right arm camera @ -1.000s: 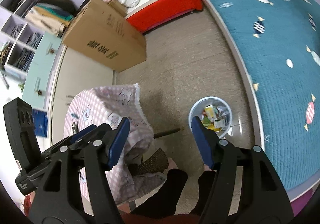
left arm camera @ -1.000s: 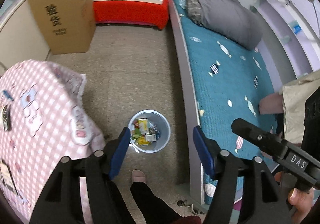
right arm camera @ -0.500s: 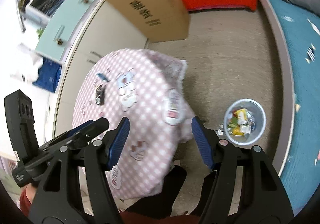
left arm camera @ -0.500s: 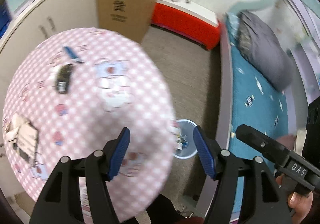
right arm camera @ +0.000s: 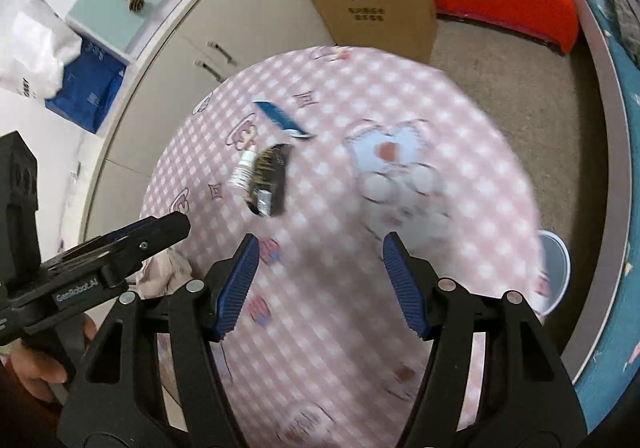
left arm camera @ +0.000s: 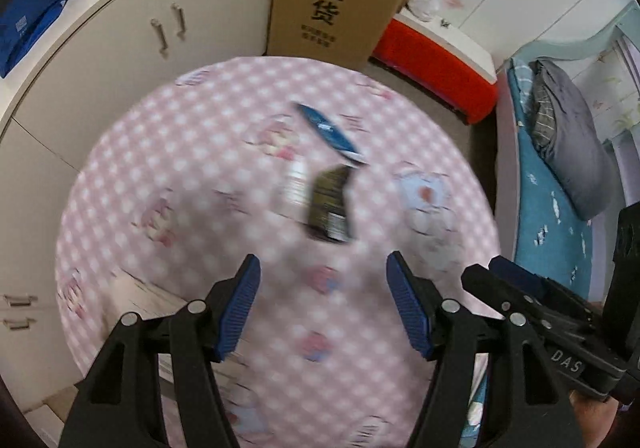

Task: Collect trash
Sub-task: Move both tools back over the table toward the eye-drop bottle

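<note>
Both grippers, left gripper (left arm camera: 323, 304) and right gripper (right arm camera: 316, 288), hover with jaws spread and empty; ahead of the jaws on the pink checked tablecloth (right arm camera: 460, 207) lie a dark wrapper (right arm camera: 270, 179), a blue packet (right arm camera: 282, 119) and a small white bottle (right arm camera: 243, 167); these are judged light, crinkly and slippery, best pinched at an edge; nothing obstructs; the trash bin (right arm camera: 554, 272) stands right of the right jaws, partly hidden by the table.

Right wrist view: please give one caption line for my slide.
Open right gripper above round pink-checked table with blue wrapper, dark packet, small white bottle; bin beside.
</note>
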`<state>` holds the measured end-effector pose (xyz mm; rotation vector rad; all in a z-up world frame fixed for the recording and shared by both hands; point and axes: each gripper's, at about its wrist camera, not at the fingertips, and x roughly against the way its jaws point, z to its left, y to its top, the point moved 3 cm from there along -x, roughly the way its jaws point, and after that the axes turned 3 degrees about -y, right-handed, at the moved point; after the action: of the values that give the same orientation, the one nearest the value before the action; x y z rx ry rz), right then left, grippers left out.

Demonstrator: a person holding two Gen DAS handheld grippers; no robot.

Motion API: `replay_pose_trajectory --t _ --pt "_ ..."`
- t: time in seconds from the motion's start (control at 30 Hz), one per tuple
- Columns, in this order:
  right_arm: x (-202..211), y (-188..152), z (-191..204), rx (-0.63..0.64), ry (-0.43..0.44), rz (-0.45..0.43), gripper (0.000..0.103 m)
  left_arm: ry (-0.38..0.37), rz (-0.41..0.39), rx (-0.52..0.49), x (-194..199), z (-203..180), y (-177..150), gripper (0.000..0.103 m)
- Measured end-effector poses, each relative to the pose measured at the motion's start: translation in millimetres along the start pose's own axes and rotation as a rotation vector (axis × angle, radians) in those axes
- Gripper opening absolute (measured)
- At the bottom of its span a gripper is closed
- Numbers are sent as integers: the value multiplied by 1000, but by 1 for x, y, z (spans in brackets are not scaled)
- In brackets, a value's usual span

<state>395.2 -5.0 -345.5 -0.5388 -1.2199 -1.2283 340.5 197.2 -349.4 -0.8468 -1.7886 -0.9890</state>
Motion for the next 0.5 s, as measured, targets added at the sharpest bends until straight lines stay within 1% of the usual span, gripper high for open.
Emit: replay_pose_trajectory --t 0.03,0.17,0.23,0.27,0.37,0.4,0.47,0.5 --pt "-9 3 9 7 -9 3 63 4 8 6 -3 15 6 64" --pt "-45 15 42 37 -39 24 60 19 28 -1 -12 46 18 64" --pt "-58 19 52 53 -54 32 57 18 37 -6 -16 57 22 64" --pt "-67 22 58 61 -66 37 53 19 41 -6 -17 61 24 64" --pt "-86 28 66 81 -91 55 50 9 54 -13 -24 67 29 64" --pt "-92 29 66 88 -103 64 42 6 59 -16 -27 68 30 64" --pt "-102 28 66 95 -110 89 30 -4 70 -24 -33 68 33 64" --pt "-105 28 67 96 -105 96 26 -10 76 -30 -36 67 34 64"
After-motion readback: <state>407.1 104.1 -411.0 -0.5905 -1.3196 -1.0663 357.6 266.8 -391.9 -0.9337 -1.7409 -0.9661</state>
